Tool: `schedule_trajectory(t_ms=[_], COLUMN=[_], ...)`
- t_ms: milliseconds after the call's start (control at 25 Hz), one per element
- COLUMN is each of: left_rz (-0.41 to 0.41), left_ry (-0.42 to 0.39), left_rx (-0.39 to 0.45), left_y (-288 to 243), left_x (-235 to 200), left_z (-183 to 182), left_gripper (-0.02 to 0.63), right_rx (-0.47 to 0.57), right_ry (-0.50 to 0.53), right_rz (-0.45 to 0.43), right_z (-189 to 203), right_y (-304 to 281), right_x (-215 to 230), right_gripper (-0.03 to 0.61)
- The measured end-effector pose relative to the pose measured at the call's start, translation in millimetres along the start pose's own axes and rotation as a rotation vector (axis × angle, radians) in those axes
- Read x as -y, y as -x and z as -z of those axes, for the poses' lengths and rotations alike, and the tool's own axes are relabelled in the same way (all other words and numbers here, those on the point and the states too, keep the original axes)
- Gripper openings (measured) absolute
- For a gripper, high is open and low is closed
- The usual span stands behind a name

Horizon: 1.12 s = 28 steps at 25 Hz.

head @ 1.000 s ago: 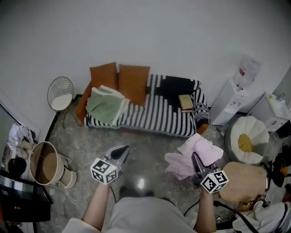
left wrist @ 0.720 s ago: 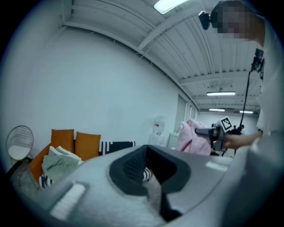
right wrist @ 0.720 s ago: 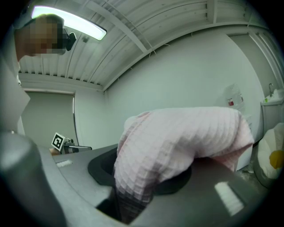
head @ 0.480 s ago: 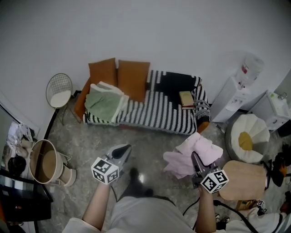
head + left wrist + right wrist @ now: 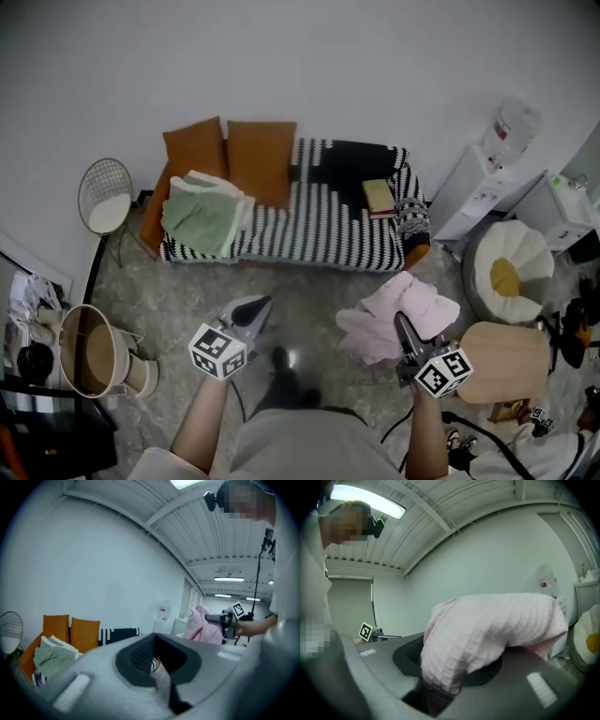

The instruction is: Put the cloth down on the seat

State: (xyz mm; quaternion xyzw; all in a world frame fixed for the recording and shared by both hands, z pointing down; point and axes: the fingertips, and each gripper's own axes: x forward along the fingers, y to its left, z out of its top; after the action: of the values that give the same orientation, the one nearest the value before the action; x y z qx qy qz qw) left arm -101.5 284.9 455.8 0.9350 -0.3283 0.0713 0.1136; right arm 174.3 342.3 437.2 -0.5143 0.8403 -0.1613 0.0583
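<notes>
The pink cloth [image 5: 398, 314] hangs bunched over my right gripper [image 5: 402, 330], which is shut on it above the floor in front of the sofa. In the right gripper view the cloth [image 5: 487, 625] drapes over the jaws and hides them. The sofa seat [image 5: 319, 230] has a black-and-white striped cover and lies ahead of both grippers. My left gripper [image 5: 247, 312] hovers to the left at the same height, shut with nothing in it. The left gripper view shows the pink cloth [image 5: 201, 625] off to the right.
On the sofa are two orange cushions [image 5: 258, 159], a folded green blanket [image 5: 202, 211] and a book [image 5: 380, 197]. A wire chair [image 5: 105, 192] and a bin [image 5: 89, 352] stand left. A water dispenser [image 5: 497, 159], a white pouf [image 5: 506, 277] and a round wooden table [image 5: 506, 361] stand right.
The sofa and wire chair have slid leftwards in the head view as the person steps. Both grippers keep their pose, and the pink cloth stays gripped.
</notes>
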Motion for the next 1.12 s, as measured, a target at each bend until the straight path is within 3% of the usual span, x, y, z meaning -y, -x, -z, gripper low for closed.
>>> schedule_trajectory(t_ms=[600,1120], left_rz=[0.065,0.126], left_ry=[0.039,0.013], left_rx=[-0.036,-0.026], left_y=[-83.1,-111.1], left_x=[-118.3,-202.1], left_z=[-13.5,-48.5], left_gripper=[0.0,0.0], right_rx=[-0.036,0.0], right_ry=[-0.031,-0.008], right_rz=[0.08,0.137], right_z=[-6.4,-34.2], right_y=[-127.1,-212.6], right_x=[47.9,47.6], right_gripper=[0.172,0.172])
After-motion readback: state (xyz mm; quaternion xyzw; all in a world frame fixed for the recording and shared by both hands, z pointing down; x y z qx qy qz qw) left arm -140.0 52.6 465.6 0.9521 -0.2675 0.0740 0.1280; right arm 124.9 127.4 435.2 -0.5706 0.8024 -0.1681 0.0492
